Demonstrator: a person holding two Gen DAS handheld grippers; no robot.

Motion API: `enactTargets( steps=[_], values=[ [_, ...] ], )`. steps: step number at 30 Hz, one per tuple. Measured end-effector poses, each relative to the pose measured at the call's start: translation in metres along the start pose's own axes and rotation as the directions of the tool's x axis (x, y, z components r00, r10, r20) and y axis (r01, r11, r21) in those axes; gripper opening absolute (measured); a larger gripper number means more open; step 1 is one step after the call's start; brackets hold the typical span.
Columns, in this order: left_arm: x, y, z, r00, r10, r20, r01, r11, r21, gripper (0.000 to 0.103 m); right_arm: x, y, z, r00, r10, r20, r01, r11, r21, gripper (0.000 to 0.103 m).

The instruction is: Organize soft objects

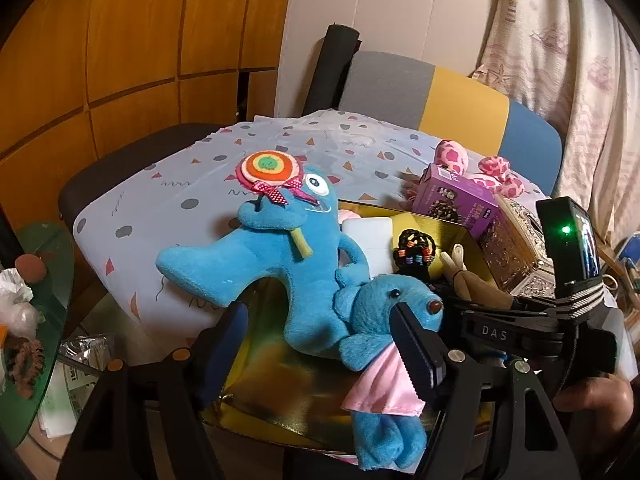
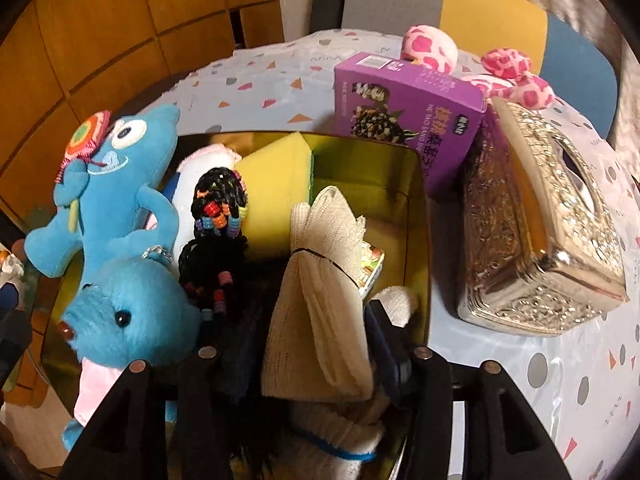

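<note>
Lowering a cream knitted cloth bundle [image 2: 320,292] into the shiny gold-lined open box [image 2: 416,208] looks to be the step in hand. The right tongs [image 2: 308,352] point steeply down into the box with the bundle standing between the fingers; whether the pads press on it I cannot tell, as the cloth hides them.

The left tongs [image 1: 320,344] stand released, with nothing clamped, one finger on each side of a fuzzy blue plush bear with a pink satin skirt [image 1: 384,320], which lies on the box's near rim, its legs hanging outside.

The box sits at the near edge of the worktop [image 1: 200,168], which is spread with a pale patterned cloth. Inside it: a yellow sponge block [image 2: 276,184], a black woven pouch strung with coloured beads [image 2: 220,208], a white soft roll [image 2: 196,184] and a small printed packet [image 2: 372,268]. A blue plush figure with big eyes, holding a felt lollipop [image 1: 280,248], leans over the left rim.

Outside, toward the far right edge, stand a purple cardboard carton [image 2: 404,108] and an embossed silver tissue box [image 2: 540,232] — neither is soft — with a pink spotted plush toy [image 2: 508,72] behind them.

Next, I judge, the bundle needs letting go into the free corner — then the bear tucked wholly inside.
</note>
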State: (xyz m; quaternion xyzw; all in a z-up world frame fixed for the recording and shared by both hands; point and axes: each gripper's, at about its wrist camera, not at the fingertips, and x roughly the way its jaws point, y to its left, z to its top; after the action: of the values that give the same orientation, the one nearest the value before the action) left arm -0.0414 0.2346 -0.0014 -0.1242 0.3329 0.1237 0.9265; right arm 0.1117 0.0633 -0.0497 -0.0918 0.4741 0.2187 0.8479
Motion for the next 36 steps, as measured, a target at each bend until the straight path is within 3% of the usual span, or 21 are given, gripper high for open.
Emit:
enactTargets(
  steps=[5, 11, 15, 25, 28, 31, 36],
  values=[
    [-0.003, -0.006, 0.0, 1.0, -0.002, 0.003, 0.002, 1.0, 0.015, 0.079, -0.018, -0.004, -0.01, 0.999, 0.001, 0.052, -0.002, 1.0, 0.008, 0.067],
    [-0.007, -0.014, 0.001, 1.0, 0.011, 0.014, -0.011, 0.999, 0.032, 0.086, -0.049, -0.008, -0.021, 0.99, -0.019, 0.142, 0.013, 0.999, 0.038, 0.067],
    [-0.012, -0.024, 0.003, 0.999, 0.026, 0.033, -0.027, 0.999, 0.041, 0.103, -0.067, -0.015, -0.03, 0.976, -0.072, 0.205, 0.055, 0.995, 0.086, 0.067],
    [-0.021, -0.079, -0.015, 0.998, -0.024, 0.063, 0.018, 0.995, 0.099, 0.103, -0.105, -0.056, -0.073, 0.924, -0.271, 0.269, 0.211, 0.95, 0.231, 0.067],
    [-0.021, -0.093, -0.022, 0.998, -0.026, 0.06, 0.018, 0.991, 0.131, 0.103, -0.11, -0.067, -0.082, 0.919, -0.292, 0.266, 0.224, 0.94, 0.257, 0.067],
    [-0.021, -0.106, -0.025, 0.998, 0.035, 0.059, -0.045, 0.984, 0.17, 0.103, -0.112, -0.074, -0.087, 0.917, -0.299, 0.265, 0.225, 0.934, 0.277, 0.067],
    [-0.023, -0.105, -0.027, 0.996, 0.06, 0.059, -0.069, 0.985, 0.158, 0.103, -0.114, -0.075, -0.091, 0.916, -0.292, 0.274, 0.213, 0.935, 0.284, 0.067]
  ],
)
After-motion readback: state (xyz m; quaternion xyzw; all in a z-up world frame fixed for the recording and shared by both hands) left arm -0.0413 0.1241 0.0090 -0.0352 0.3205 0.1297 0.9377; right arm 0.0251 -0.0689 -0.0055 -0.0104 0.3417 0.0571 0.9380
